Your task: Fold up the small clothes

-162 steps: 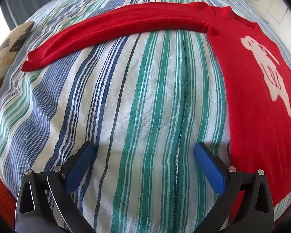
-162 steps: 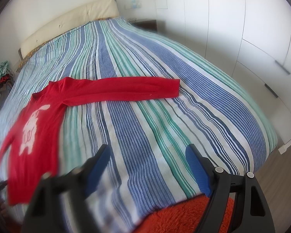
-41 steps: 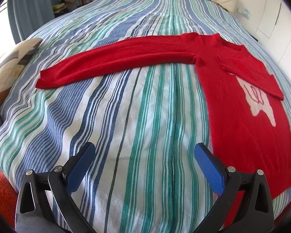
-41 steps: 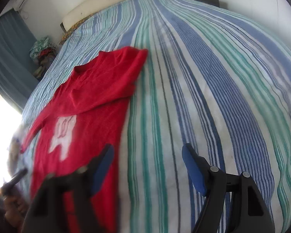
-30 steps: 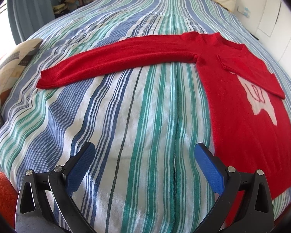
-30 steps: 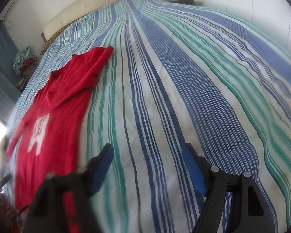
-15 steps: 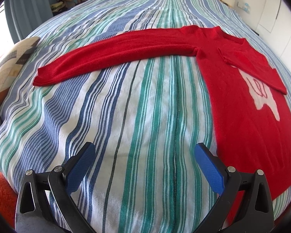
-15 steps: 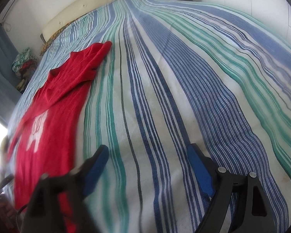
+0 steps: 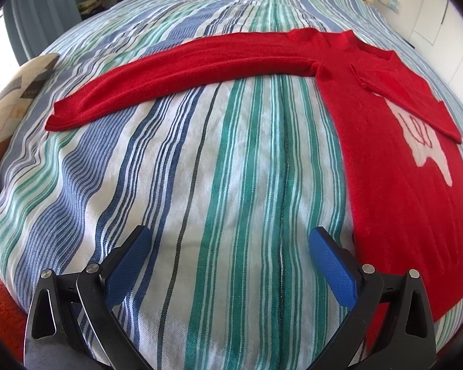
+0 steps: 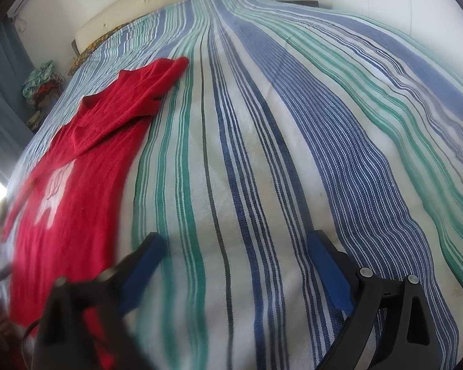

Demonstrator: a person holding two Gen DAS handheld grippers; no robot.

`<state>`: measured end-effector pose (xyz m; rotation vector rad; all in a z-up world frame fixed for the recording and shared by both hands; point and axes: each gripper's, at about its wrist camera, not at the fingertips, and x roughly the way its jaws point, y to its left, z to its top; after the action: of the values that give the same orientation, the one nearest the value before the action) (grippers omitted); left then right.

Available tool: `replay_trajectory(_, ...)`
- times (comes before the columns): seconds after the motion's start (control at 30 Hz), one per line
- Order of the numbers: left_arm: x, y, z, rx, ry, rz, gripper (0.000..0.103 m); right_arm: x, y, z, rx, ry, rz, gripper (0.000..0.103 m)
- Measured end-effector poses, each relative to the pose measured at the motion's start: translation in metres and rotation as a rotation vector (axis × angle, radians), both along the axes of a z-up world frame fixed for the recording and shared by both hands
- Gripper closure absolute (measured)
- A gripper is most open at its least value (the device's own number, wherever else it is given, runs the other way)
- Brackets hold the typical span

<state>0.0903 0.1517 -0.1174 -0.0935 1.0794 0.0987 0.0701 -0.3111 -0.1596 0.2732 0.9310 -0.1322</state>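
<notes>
Sweater half-folded, both grippers empty over the bed

Sweater [image 9: 395,166] lies flat on the striped bed cover [image 9: 219,166], red with a white motif on the chest. One sleeve is already folded across the chest, its cuff lying over the top of the motif; the other sleeve [image 9: 182,71] runs out straight across the stripes, well apart from the body.

The left gripper [image 9: 228,265] hangs over bare cover just beside the sweater's hem edge, its blue pads wide apart with nothing between them. The right gripper [image 10: 236,268] has just been opening; its jaws stand wide, empty, over the stripes on the sweater's other side.

Judging from this layout, the outstretched sleeve is the next piece to bring in. The risks lie in the fabric: the knit is thin and lies tight on a soft cover, so a pinch at the cuff may catch the bed cover too and drag it up. Pulling the long sleeve from its end alone could tug the body askew and slide the folded sleeve off.
</notes>
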Motion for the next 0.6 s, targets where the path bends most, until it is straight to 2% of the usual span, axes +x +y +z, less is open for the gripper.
replay_trajectory(0.6, 0.0019, 0.0, -0.0012, 0.001, 0.005, 0.003, 0.001, 0.0003, 0.0004, -0.0006, -0.001, 0.0, -0.001, 0.008)
